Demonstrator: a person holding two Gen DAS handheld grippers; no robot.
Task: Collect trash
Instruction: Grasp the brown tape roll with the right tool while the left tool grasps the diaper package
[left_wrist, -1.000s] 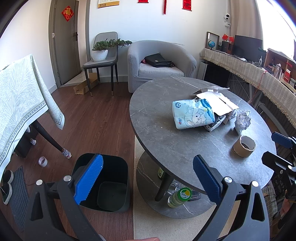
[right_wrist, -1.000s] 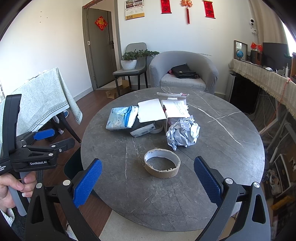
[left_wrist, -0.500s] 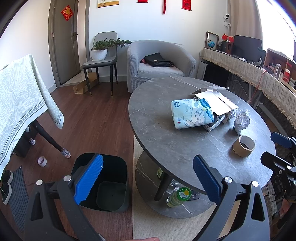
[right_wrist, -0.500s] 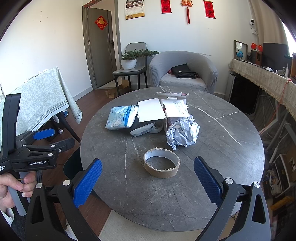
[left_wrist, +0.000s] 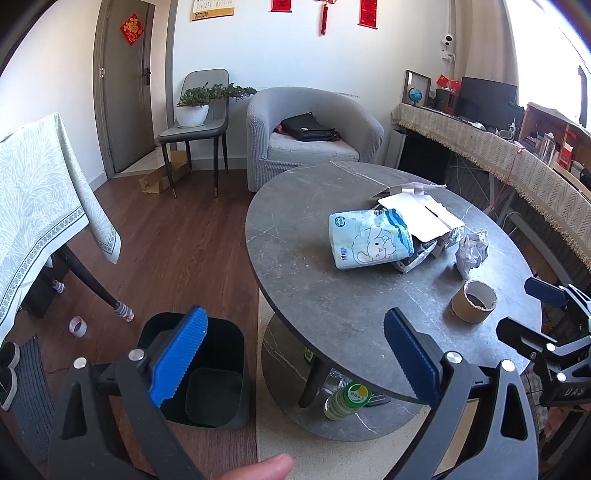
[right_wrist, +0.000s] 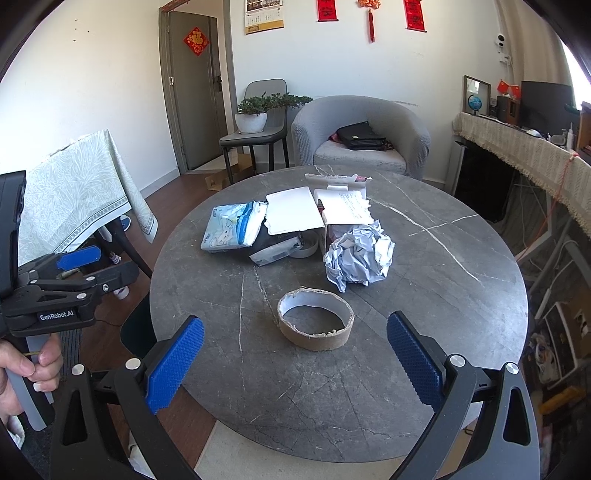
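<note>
Both the right tongs (right_wrist: 294, 363) and the left tongs (left_wrist: 295, 358) gape wide, grasping nothing. Just ahead of the right pair lies a cardboard ring (right_wrist: 315, 324), then crumpled paper (right_wrist: 357, 257), wrappers beyond. The ring looks likely to skid or flatten if pinched carelessly, missing the bin (left_wrist: 207, 373) below the left pair.

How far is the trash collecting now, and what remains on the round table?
Nothing looks done: the bin appears empty. Both claws, left and right, are open and hold nothing. The cardboard ring, crumpled paper, blue packet and open box remain.
</note>
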